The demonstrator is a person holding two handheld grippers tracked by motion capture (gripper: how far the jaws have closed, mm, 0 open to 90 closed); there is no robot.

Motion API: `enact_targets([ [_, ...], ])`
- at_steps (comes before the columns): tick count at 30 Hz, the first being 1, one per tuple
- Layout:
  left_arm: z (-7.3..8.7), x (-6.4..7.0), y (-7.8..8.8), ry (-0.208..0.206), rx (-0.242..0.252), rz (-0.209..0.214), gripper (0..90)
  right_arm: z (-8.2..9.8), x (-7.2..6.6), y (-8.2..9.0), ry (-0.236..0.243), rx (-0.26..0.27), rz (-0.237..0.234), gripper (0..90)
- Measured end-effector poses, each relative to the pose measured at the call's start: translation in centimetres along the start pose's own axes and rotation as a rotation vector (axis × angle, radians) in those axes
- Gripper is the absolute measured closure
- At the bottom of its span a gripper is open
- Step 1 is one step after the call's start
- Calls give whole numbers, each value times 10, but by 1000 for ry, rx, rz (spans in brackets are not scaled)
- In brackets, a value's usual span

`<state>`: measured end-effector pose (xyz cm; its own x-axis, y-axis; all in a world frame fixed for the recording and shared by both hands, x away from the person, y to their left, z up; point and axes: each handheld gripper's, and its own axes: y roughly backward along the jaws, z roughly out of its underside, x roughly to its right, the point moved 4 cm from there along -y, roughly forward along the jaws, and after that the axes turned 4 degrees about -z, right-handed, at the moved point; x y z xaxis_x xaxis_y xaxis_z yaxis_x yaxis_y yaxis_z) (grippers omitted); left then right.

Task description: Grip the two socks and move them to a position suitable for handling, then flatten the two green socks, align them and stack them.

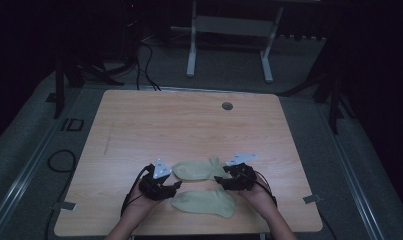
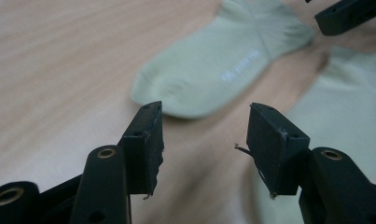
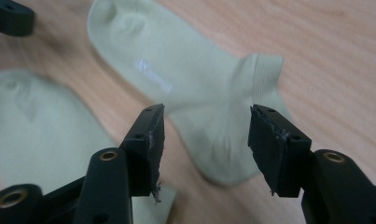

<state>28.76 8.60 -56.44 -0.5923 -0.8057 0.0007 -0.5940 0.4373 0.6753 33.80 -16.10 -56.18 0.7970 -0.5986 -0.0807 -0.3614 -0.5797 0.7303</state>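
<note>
Both hand-held grippers, left (image 1: 176,185) and right (image 1: 220,181), hover open and empty; far sock (image 1: 198,169) and near sock (image 1: 205,202) lie flat, side by side on the counter (image 1: 139,125), apparently laid out, not yet paired.

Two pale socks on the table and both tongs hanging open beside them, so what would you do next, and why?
Probably lower the left tongs onto the toe of the far sock and pinch it. Both socks lie flat and apart, the near sock untouched, and the right tongs stand open over the far sock's cuff, with nothing held.
</note>
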Motion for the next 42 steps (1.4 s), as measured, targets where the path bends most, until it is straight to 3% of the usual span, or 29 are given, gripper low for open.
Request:
enact_targets([
  [12, 19, 15, 7, 16, -32, 54, 470, 36, -12, 23, -31, -1, -30, 493],
  [20, 24, 23, -1, -38, -78, 73, 528, 65, -18, 24, -57, -27, -31, 549],
  [21, 25, 25, -3, -52, -85, 69, 529, 70, -21, 27, -67, -17, -23, 602],
  [24, 29, 30, -6, -83, -110, 68, 560, 74, -24, 29, -43, -9, 9, 669],
  [28, 30, 33, -8, -95, -114, 65, 603, 76, -30, 31, -8, -15, 33, 750],
  [29, 30, 34, -7, -112, -115, 75, 631, 76, -31, 31, -6, -15, 30, 772],
  [33, 30, 36, -7, -112, -104, 84, 719, 75, -33, 30, -10, -20, 21, 821],
  [35, 30, 35, -6, -97, -95, 66, 854, 74, -34, 29, -1, -29, 20, 835],
  [42, 20, 30, 8, -86, -49, 53, 869, 64, -35, 41, -18, 11, -18, 843],
])
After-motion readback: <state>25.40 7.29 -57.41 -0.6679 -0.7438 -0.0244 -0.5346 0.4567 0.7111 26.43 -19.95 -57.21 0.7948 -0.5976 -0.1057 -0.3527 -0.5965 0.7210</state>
